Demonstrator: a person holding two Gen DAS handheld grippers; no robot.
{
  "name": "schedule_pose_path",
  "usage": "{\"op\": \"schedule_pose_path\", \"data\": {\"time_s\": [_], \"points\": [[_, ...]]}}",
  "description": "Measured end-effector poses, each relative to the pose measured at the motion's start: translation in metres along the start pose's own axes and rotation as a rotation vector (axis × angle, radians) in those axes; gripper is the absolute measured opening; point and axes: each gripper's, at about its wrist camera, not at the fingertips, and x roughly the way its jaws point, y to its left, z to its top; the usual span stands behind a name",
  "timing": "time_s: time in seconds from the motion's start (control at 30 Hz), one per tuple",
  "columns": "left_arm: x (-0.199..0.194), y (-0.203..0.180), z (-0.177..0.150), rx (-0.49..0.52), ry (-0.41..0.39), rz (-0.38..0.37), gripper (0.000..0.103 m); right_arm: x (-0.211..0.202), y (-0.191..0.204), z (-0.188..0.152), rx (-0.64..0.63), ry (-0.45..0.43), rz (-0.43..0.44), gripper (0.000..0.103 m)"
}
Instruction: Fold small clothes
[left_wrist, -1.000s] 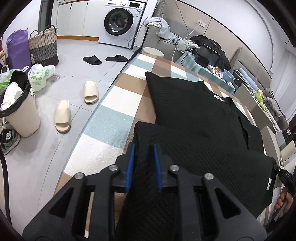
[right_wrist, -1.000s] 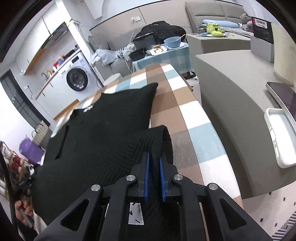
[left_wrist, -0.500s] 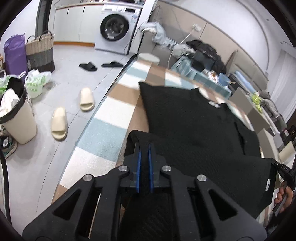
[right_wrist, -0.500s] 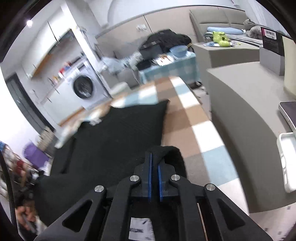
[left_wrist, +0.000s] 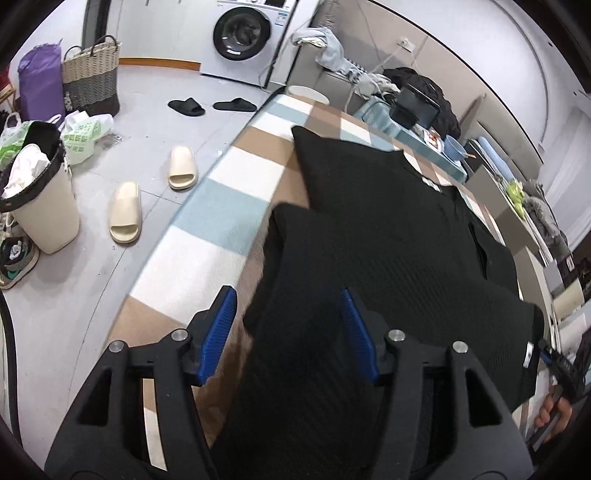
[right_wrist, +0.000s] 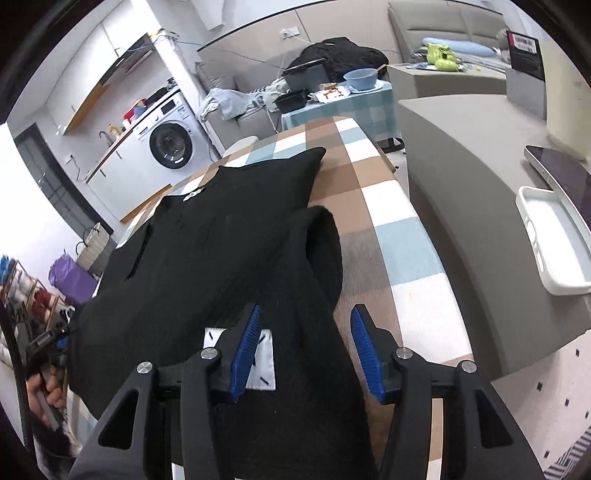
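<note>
Both grippers are spread wide right now, nothing pinched. The left gripper (left_wrist: 288, 332) sits in the lower middle of its view with the blue pads either side of a fold of the black knit top (left_wrist: 388, 229), and the right gripper (right_wrist: 304, 343) is doing the same thing in its own view, jaws apart over the cloth near the white care label (right_wrist: 264, 369).

The top lies across the checked table cover (left_wrist: 207, 258), filling the centre and right of the left view. Its near hem looks doubled back over the body, so there's a thicker rolled edge running across the middle of both frames — the right view shows it best, a fat lip of fabric at centre.

My read: the bottom-up fold has just been laid down and let go. The next move probably calls for picking a fresh grab spot, likely a side edge or sleeve, and bringing it across — the knit looks thick and floppy, so the fold may want flattening first or it'll spring open.
</note>
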Motion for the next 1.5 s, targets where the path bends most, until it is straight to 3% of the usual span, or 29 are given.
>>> {"op": "schedule_pose_path", "data": {"time_s": [0.07, 0.13, 0.17, 0.23, 0.33, 0.47, 0.53, 0.7, 0.8, 0.93, 1.0, 1.17, 1.33, 1.5], "points": [[0.0, -0.003, -0.005, 0.029, -0.012, 0.016, 0.051, 0.004, 0.003, 0.0, -0.009, 0.003, -0.009, 0.05], [0.001, -0.006, -0.007, 0.04, -0.01, -0.006, 0.016, 0.013, 0.007, 0.003, -0.029, 0.007, -0.018, 0.032], [0.0, -0.007, -0.007, 0.046, -0.014, -0.027, 0.009, 0.017, 0.009, 0.006, -0.039, 0.015, -0.023, 0.028], [-0.007, -0.011, -0.006, 0.058, -0.048, -0.032, 0.005, 0.017, 0.015, 0.009, -0.073, 0.0, -0.044, 0.005], [-0.022, -0.017, 0.001, 0.079, -0.102, -0.044, 0.004, -0.002, 0.025, 0.018, -0.118, -0.076, 0.003, 0.004], [-0.033, -0.024, 0.022, 0.093, -0.15, -0.053, 0.004, -0.025, 0.034, 0.04, -0.103, -0.179, 0.042, 0.004], [-0.023, -0.025, 0.031, 0.095, -0.139, -0.03, 0.004, -0.019, 0.037, 0.049, -0.099, -0.186, 0.013, 0.004], [0.02, -0.014, 0.036, 0.039, -0.031, 0.003, 0.006, 0.035, 0.031, 0.054, -0.079, -0.058, -0.133, 0.004], [0.021, -0.012, 0.034, 0.03, -0.03, 0.002, 0.011, 0.05, 0.028, 0.048, -0.085, -0.003, -0.218, 0.009], [0.01, -0.008, 0.03, 0.025, -0.043, 0.008, 0.02, 0.032, 0.018, 0.04, -0.044, -0.012, -0.139, 0.023], [0.005, -0.004, 0.026, 0.017, -0.045, 0.006, 0.02, 0.023, 0.01, 0.034, -0.016, -0.005, -0.1, 0.025], [-0.008, 0.0, 0.014, 0.004, -0.047, 0.011, 0.026, 0.011, 0.003, 0.016, 0.004, 0.011, -0.087, 0.034], [-0.023, 0.006, -0.003, -0.018, -0.057, 0.022, 0.048, -0.008, -0.013, -0.008, 0.088, 0.021, -0.039, 0.041], [-0.03, 0.013, -0.021, -0.036, -0.039, 0.019, 0.049, -0.019, -0.029, -0.027, 0.156, 0.036, -0.014, 0.041]]}}
